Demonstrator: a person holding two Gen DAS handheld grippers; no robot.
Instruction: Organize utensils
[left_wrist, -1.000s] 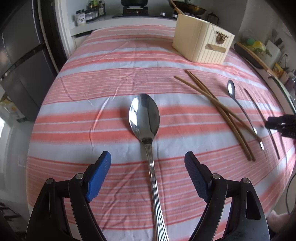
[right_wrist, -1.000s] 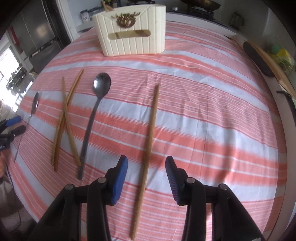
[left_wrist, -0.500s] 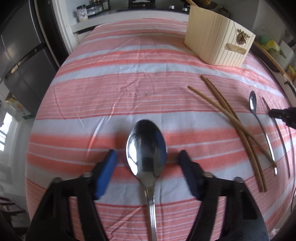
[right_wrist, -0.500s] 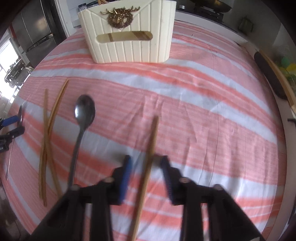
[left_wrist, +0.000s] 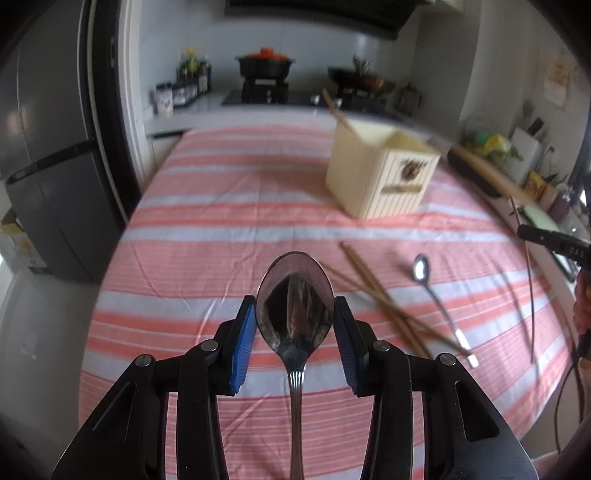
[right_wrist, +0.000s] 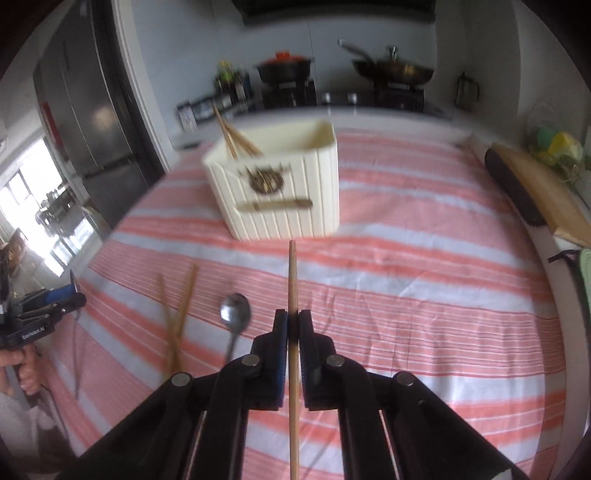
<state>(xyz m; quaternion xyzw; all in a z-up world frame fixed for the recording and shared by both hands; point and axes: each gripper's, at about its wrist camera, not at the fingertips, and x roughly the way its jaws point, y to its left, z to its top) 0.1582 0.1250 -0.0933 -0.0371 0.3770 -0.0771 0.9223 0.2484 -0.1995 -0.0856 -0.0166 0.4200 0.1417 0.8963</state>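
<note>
left gripper (left_wrist: 295, 317) is pinching the big spoon (left_wrist: 295, 306) by the bowl with its handle running back between the jaws, right gripper (right_wrist: 293, 325) is squeezing a single chopstick (right_wrist: 292, 280) poking out ahead toward the cream utensil box (right_wrist: 280, 188), both lifted off the striped cloth (right_wrist: 424, 295)

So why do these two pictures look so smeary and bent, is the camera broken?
No. In the left wrist view the large spoon between the left gripper is sharp while the cream utensil box smears. In the right wrist view the chopstick in the right gripper is crisp and the tablecloth blurs. Fisheye lenses bend both.
</note>
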